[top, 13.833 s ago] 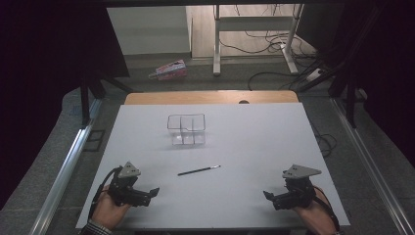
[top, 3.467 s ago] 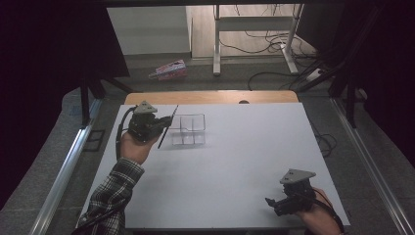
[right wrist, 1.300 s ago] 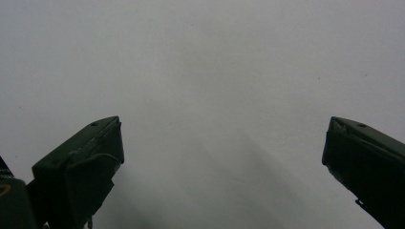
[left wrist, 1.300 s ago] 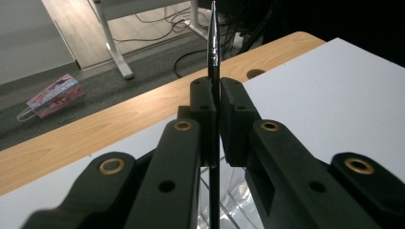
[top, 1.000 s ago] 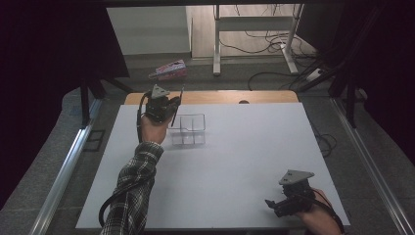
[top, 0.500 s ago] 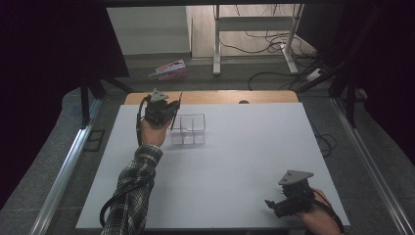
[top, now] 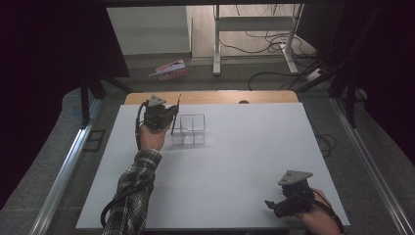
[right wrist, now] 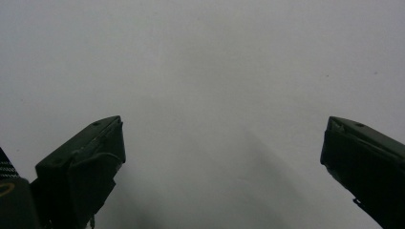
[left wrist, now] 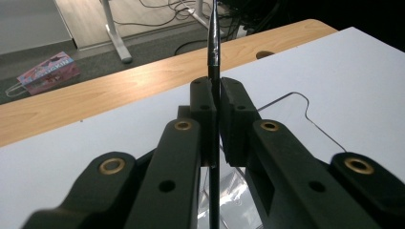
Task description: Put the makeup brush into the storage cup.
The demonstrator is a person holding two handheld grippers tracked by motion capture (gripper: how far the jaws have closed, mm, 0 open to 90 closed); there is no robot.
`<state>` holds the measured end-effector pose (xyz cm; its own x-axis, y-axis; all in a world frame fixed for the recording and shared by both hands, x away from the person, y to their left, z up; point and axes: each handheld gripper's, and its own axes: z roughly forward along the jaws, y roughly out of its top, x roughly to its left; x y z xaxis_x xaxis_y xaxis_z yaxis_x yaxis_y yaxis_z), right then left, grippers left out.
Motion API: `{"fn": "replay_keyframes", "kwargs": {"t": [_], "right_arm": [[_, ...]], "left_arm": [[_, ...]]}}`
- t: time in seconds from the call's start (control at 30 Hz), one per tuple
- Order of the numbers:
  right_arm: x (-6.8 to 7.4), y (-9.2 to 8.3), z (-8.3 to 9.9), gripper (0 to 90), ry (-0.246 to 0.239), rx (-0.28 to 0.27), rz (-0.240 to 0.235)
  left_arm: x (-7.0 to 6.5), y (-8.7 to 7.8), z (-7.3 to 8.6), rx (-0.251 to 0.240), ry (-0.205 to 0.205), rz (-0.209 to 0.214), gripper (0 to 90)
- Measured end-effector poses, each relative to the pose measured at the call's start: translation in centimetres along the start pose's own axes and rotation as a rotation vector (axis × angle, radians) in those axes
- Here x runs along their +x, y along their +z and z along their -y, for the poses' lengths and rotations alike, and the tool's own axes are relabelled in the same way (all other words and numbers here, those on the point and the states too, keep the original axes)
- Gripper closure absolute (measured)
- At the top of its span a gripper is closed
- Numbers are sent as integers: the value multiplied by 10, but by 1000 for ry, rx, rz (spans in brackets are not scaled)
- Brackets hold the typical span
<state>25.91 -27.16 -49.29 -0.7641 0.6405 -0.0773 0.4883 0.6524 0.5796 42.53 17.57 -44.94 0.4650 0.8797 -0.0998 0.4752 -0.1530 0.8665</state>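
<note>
My left gripper [top: 169, 116] is at the far left of the white table [top: 244, 161], shut on a thin black pen [top: 175, 115] that stands nearly upright. Just right of the pen sits a clear plastic divided box [top: 192, 131], with the pen's lower end by its left edge. In the left gripper view the pen [left wrist: 213, 47] is pinched between the pads of the gripper [left wrist: 217, 95], with the box's clear rim [left wrist: 305, 112] beyond and below. My right gripper [top: 274, 205] rests at the near right of the table; its jaws stand wide apart over bare table [right wrist: 222, 143].
A wooden strip [top: 210, 96] borders the table's far edge. A pink package [top: 169, 70] lies on the floor beyond, near a desk leg [top: 215, 44] and cables. Metal rails run along both sides of the table.
At first the pen lay flat mid-table and my left gripper rested at the near left. It now holds the pen upright beside the box, barely moving over the last second. The right gripper stayed put.
</note>
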Motion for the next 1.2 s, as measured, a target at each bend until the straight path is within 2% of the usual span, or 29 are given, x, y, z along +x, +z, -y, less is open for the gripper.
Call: {"fn": "replay_keyframes", "kwargs": {"t": [0.5, 0.6, 0.77, 1.0, 1.2], "right_arm": [[1, 1, 0, 12, -5, 8, -1], [1, 1, 0, 13, -4, 11, -1], [1, 1, 0, 13, -8, 11, -3], [1, 1, 0, 13, -12, 7, -7], [1, 1, 0, 12, -11, 7, -6]], "left_arm": [[-1, 3, 17, 14, -19, 13, 859], [-2, 3, 18, 20, -7, 10, 858], [-6, 2, 17, 26, 40, -4, 837], [-10, -1, 11, 51, 101, -31, 604], [-10, -2, 8, 84, 117, -23, 363]]}}
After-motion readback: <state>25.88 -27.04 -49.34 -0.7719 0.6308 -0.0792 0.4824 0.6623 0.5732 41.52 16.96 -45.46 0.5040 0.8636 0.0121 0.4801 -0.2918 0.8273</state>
